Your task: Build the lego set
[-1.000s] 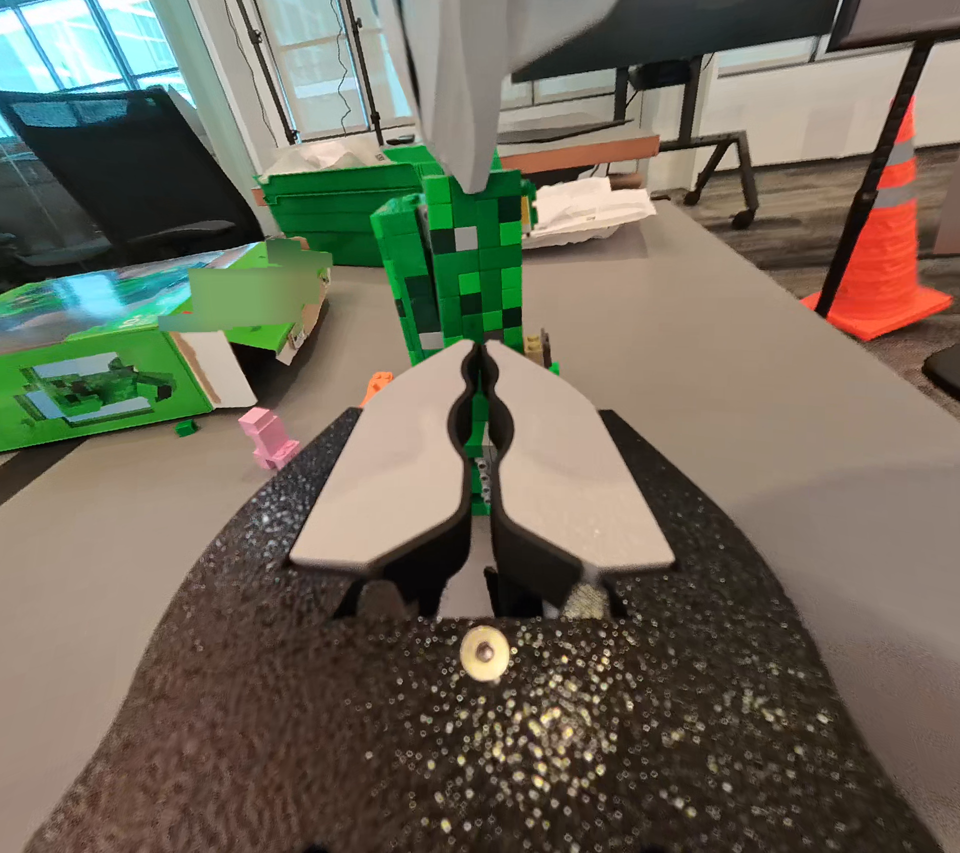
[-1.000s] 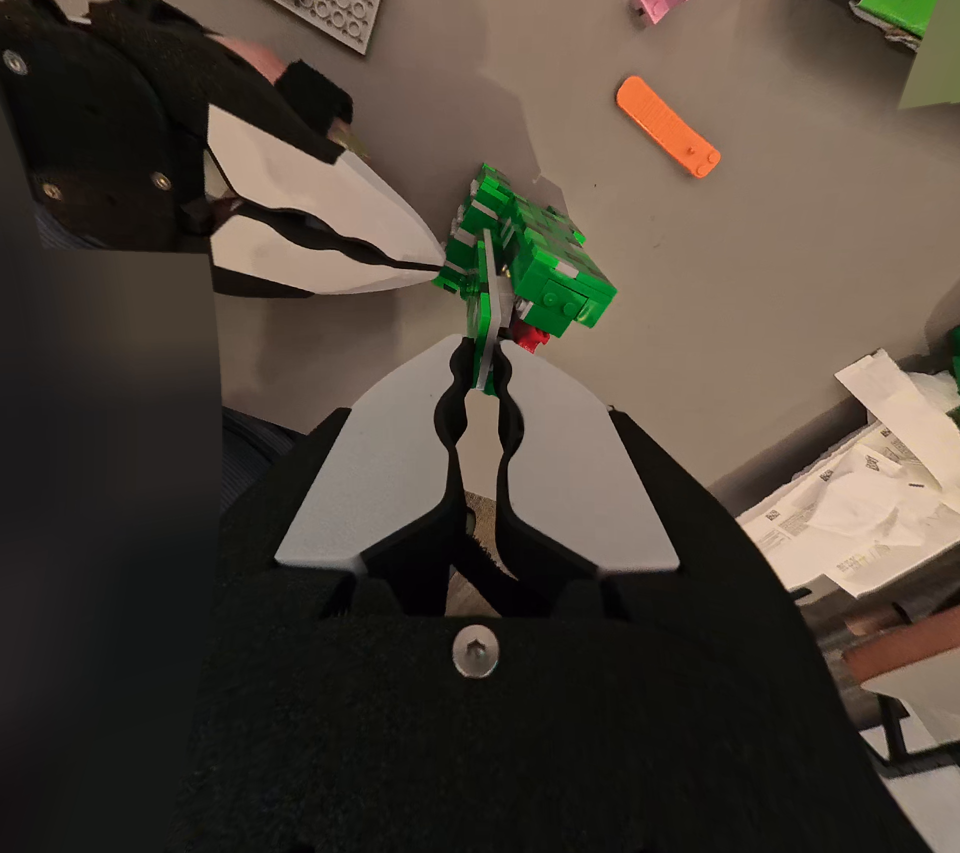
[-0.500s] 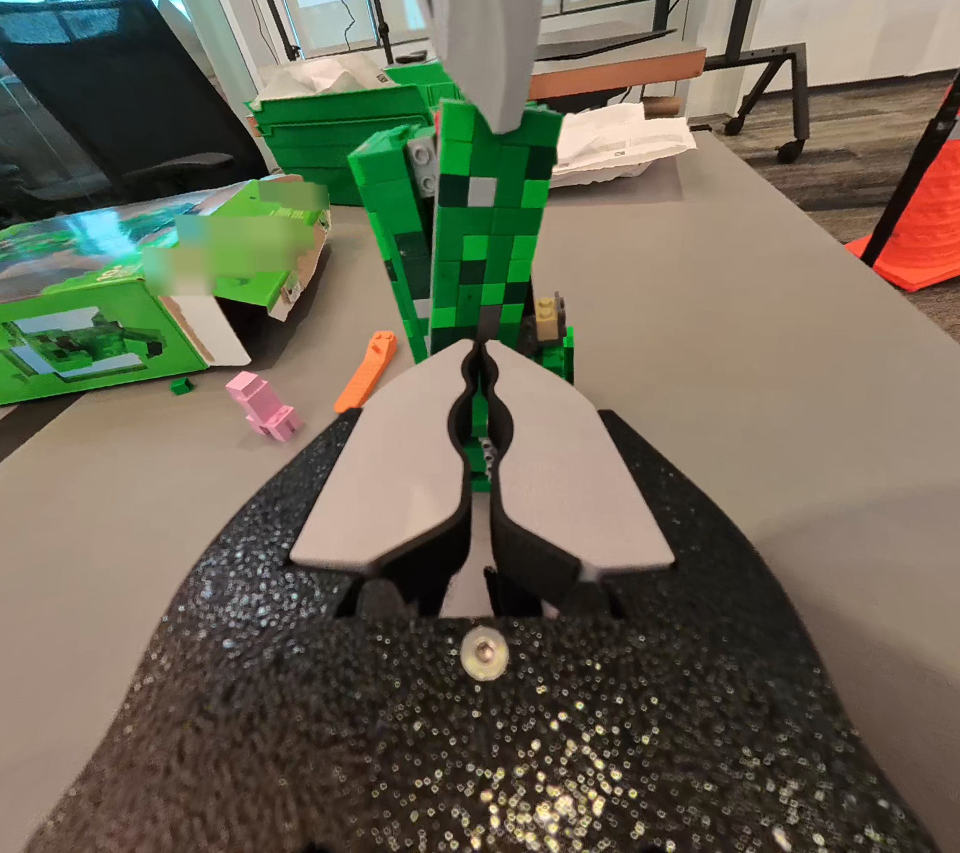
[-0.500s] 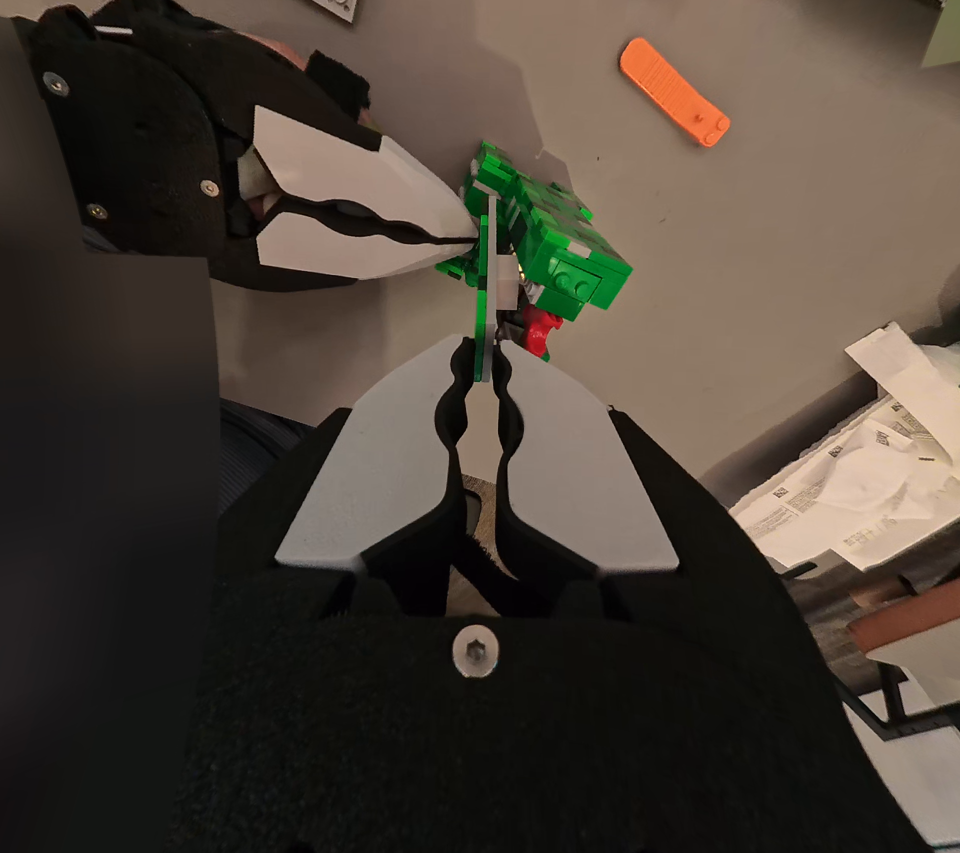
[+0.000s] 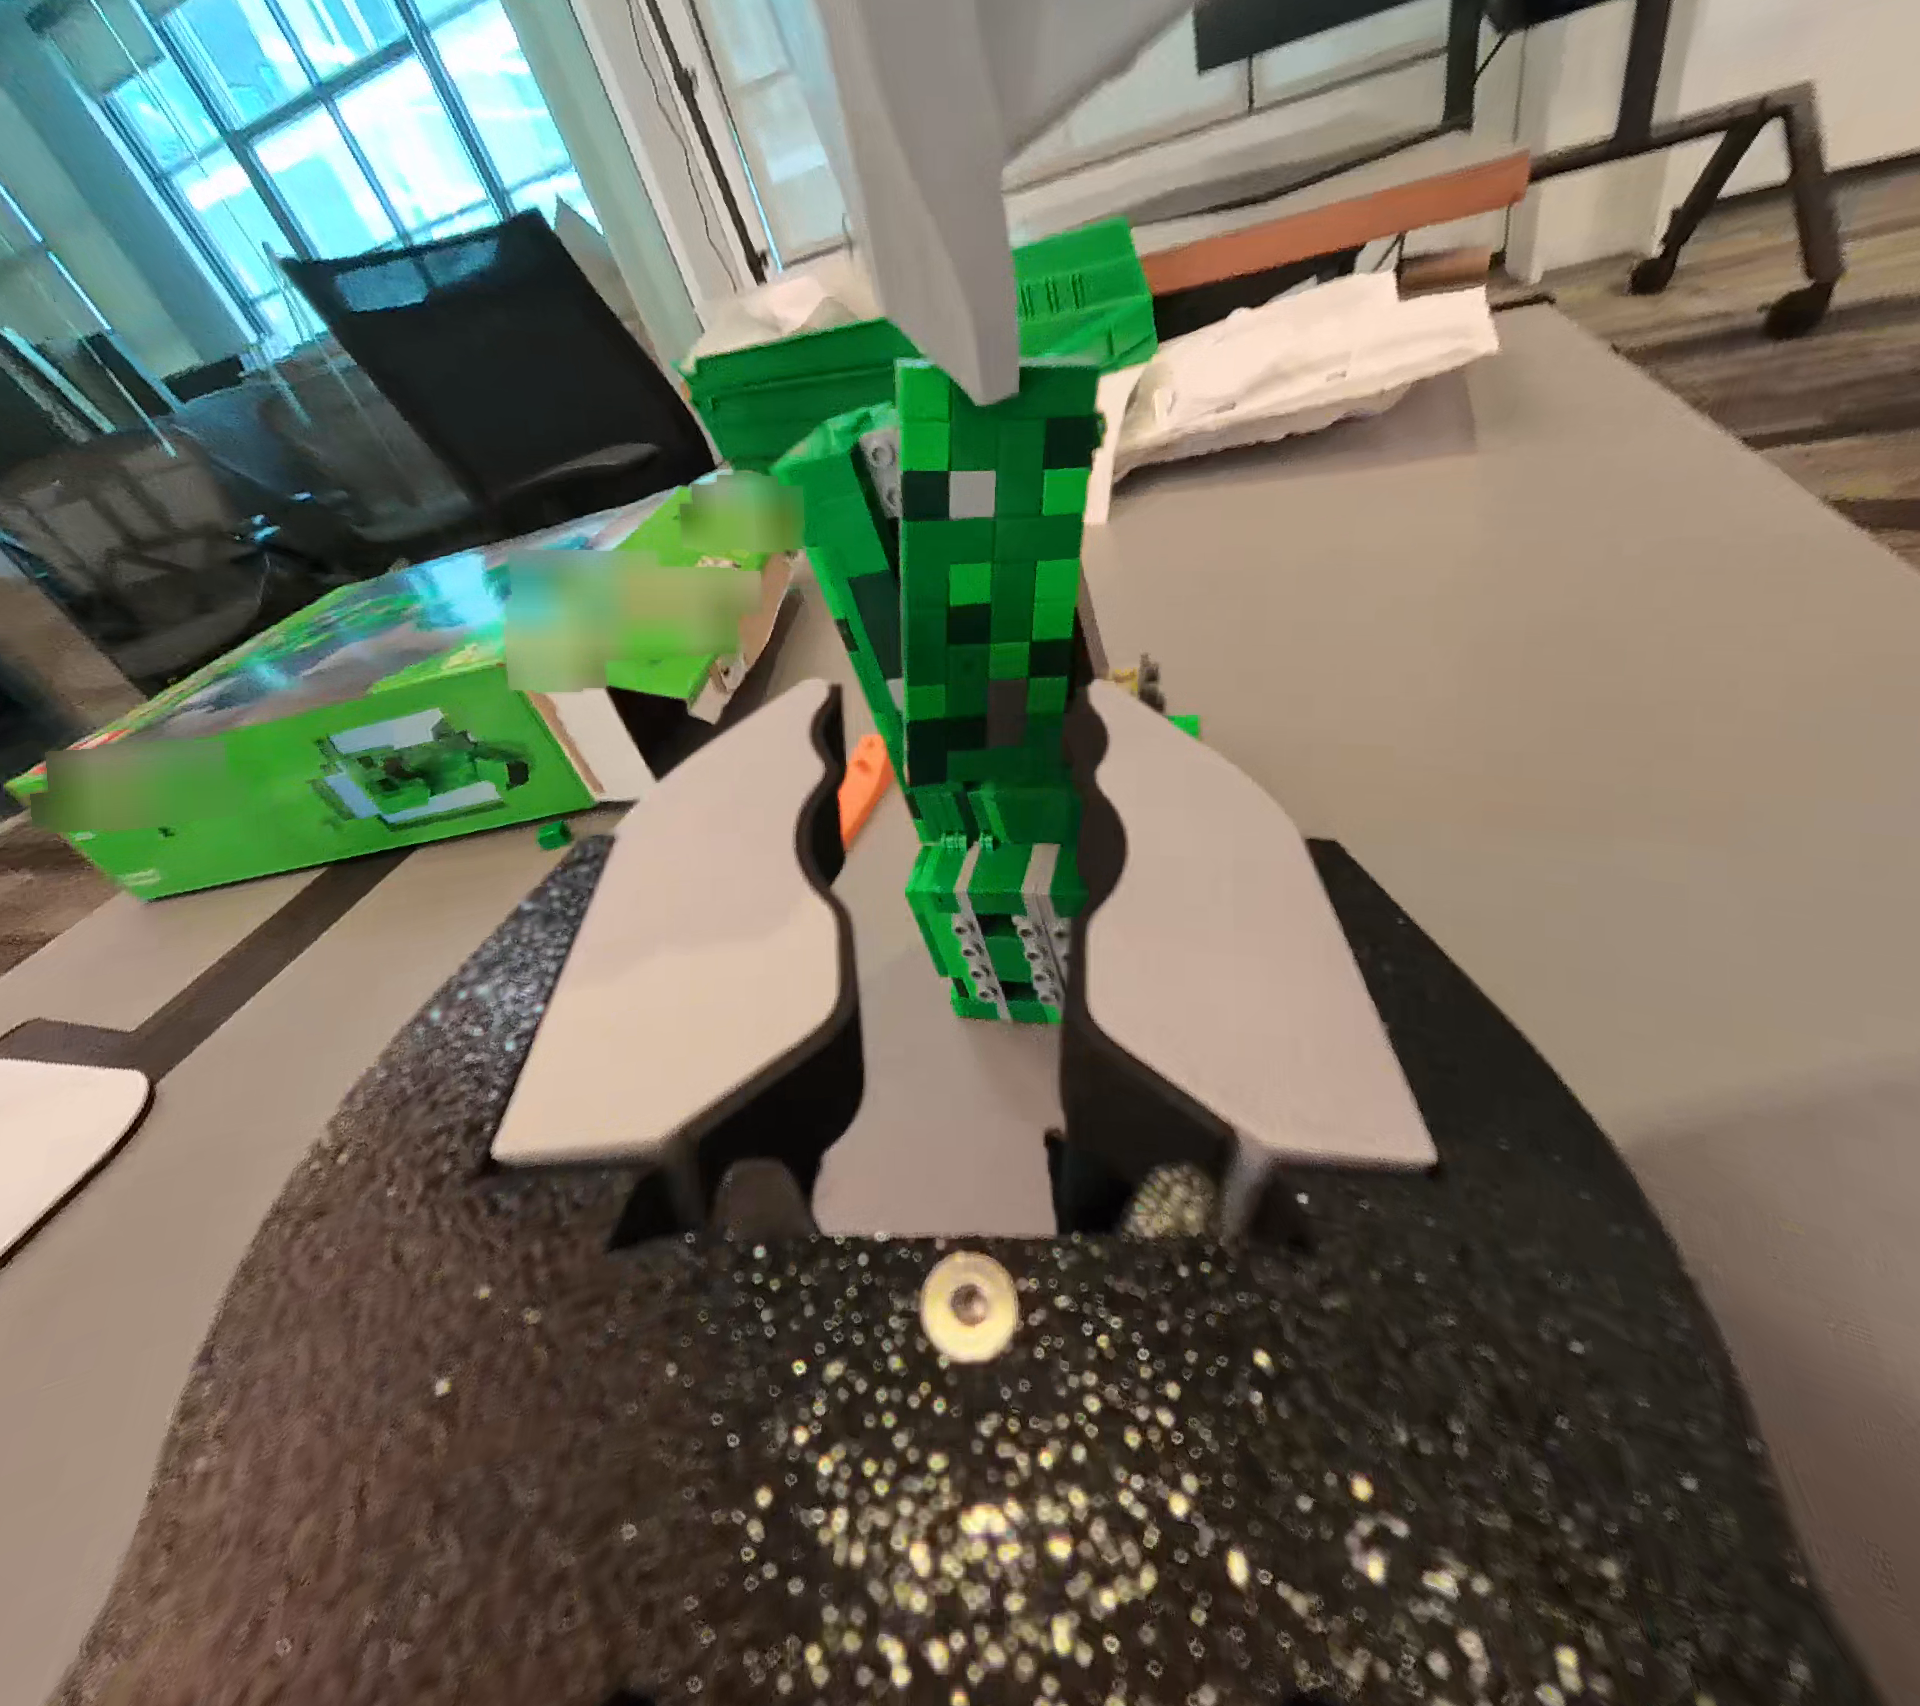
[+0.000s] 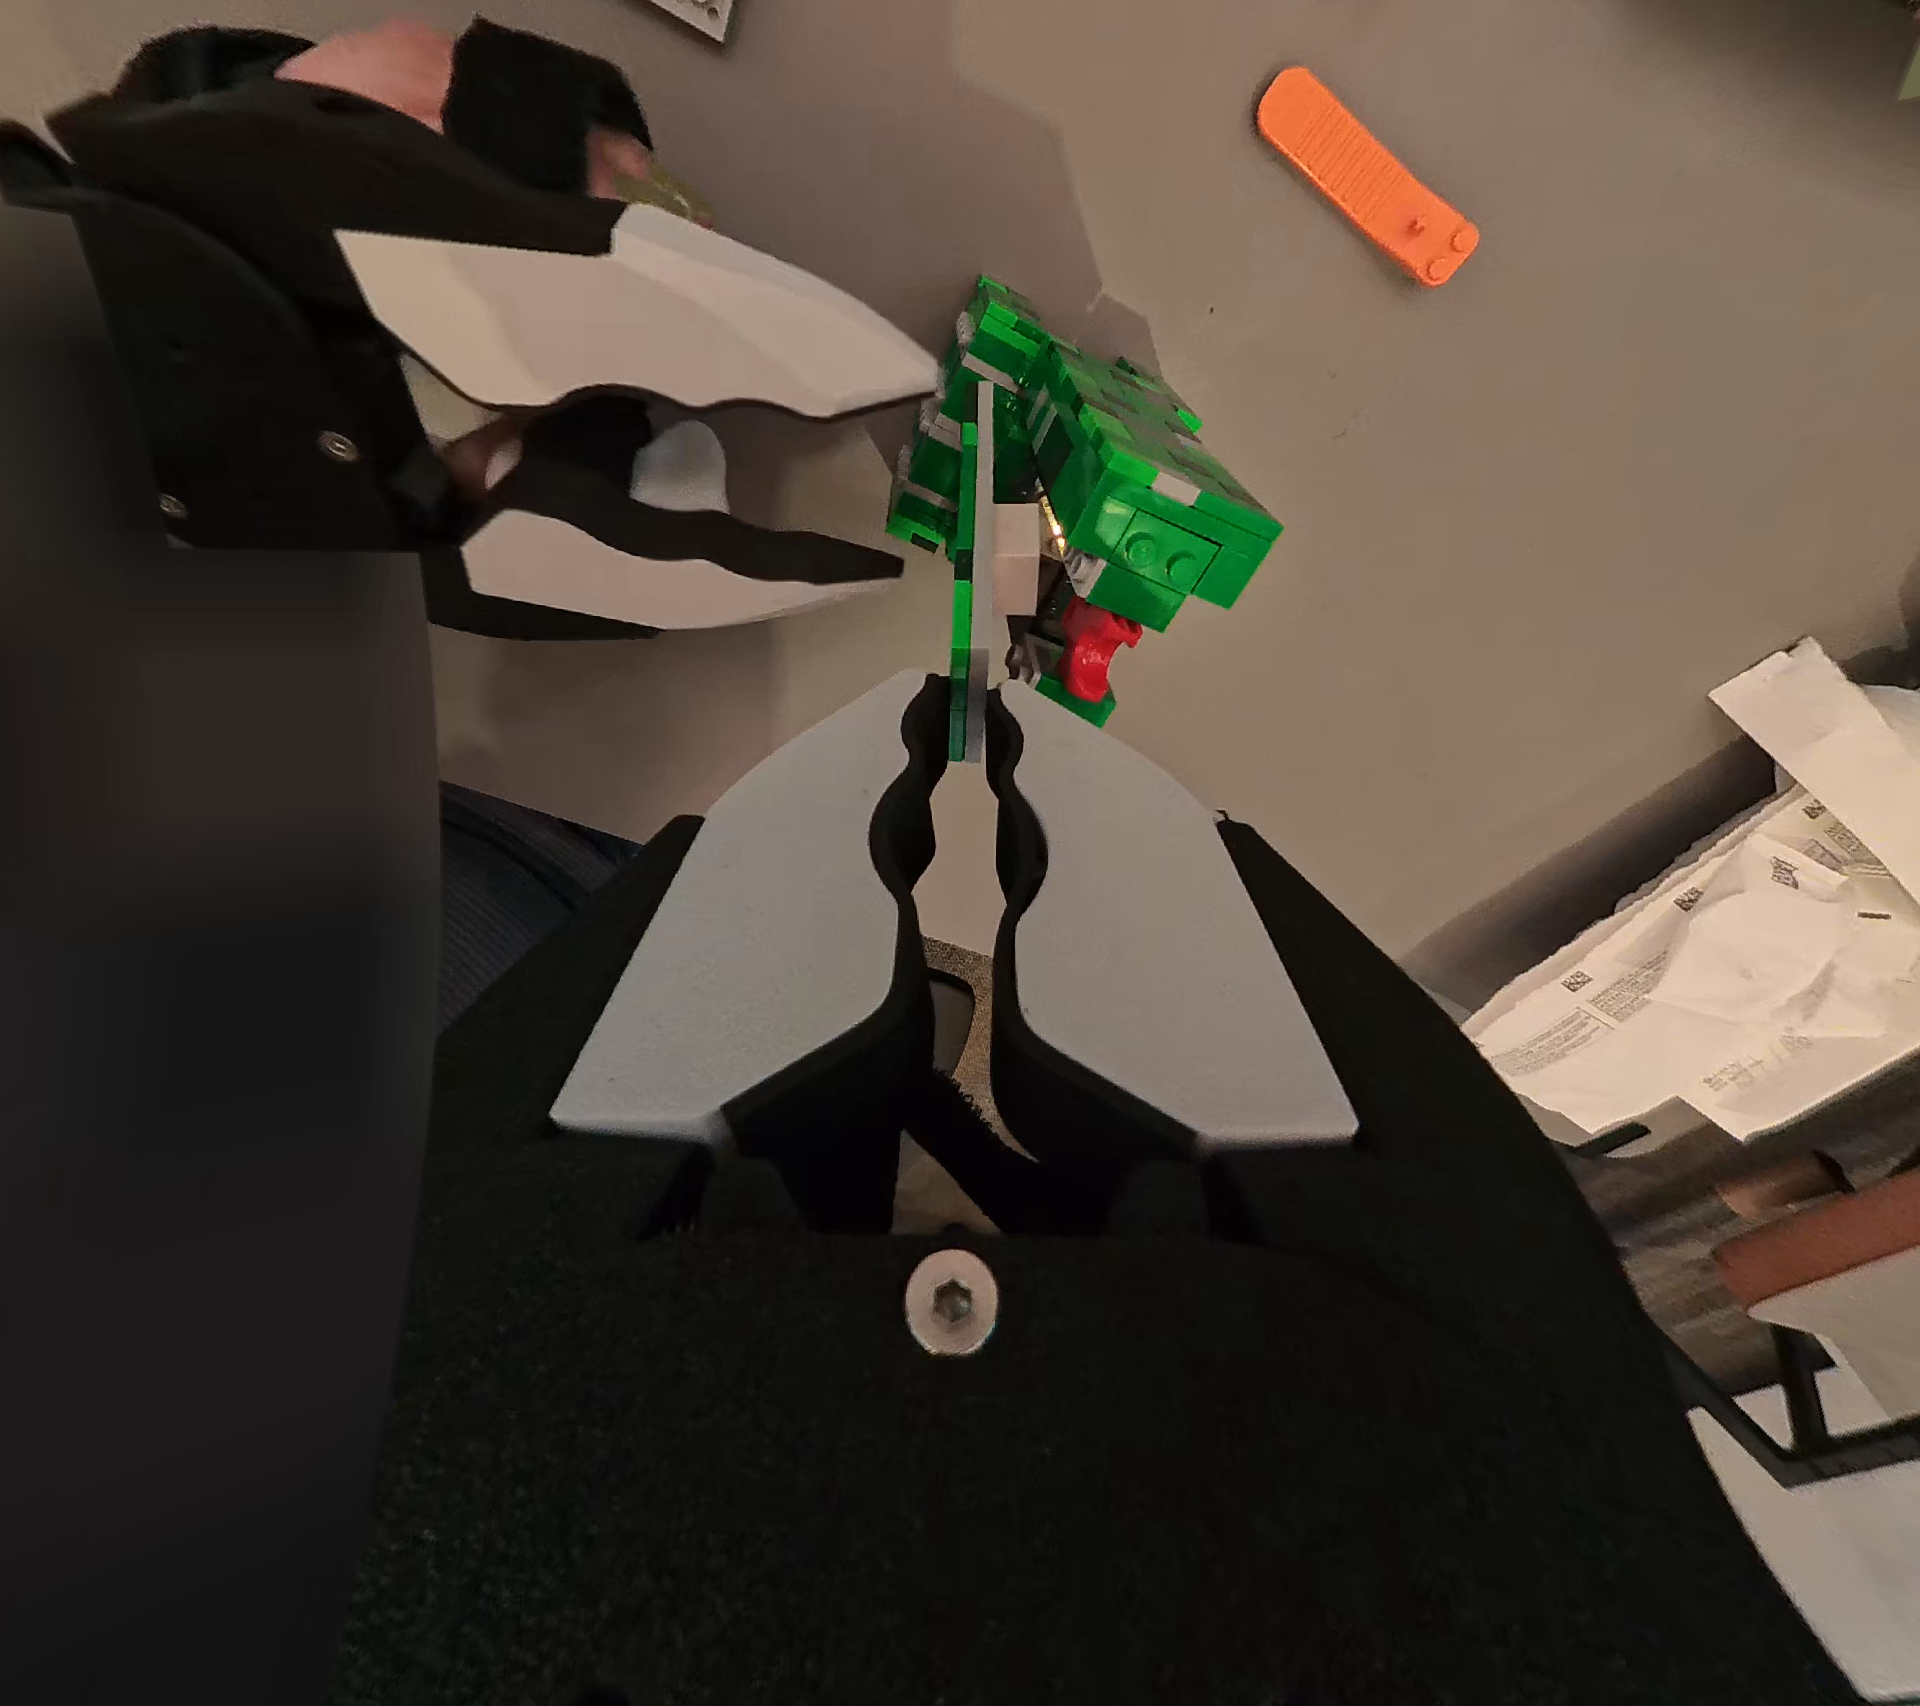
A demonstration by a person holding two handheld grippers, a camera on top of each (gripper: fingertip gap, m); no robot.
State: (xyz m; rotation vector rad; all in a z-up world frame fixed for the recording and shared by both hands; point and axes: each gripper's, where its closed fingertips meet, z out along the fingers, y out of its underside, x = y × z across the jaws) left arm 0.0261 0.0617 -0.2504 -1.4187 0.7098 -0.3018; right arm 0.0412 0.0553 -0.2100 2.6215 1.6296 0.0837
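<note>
right claw (image 6: 971,711) pinches green brick figure (image 6: 1091,493); left claw (image 5: 961,721) spread.

office | mesh chair (image 5: 499,368) | big windows (image 5: 312,129) | screen stand (image 5: 1704,129)

Glossy plastic brick figure (image 5: 992,617), matt grey tabletop (image 5: 1507,721), crumpled white paper (image 6: 1714,981)

Left claw (image 5: 961,721) no longer clamped on the green brick figure (image 5: 992,617): fingers (image 5: 727,877) now spread wide to either side of it, clear of the bricks. Viewpoint slightly closer and tilted.
</note>
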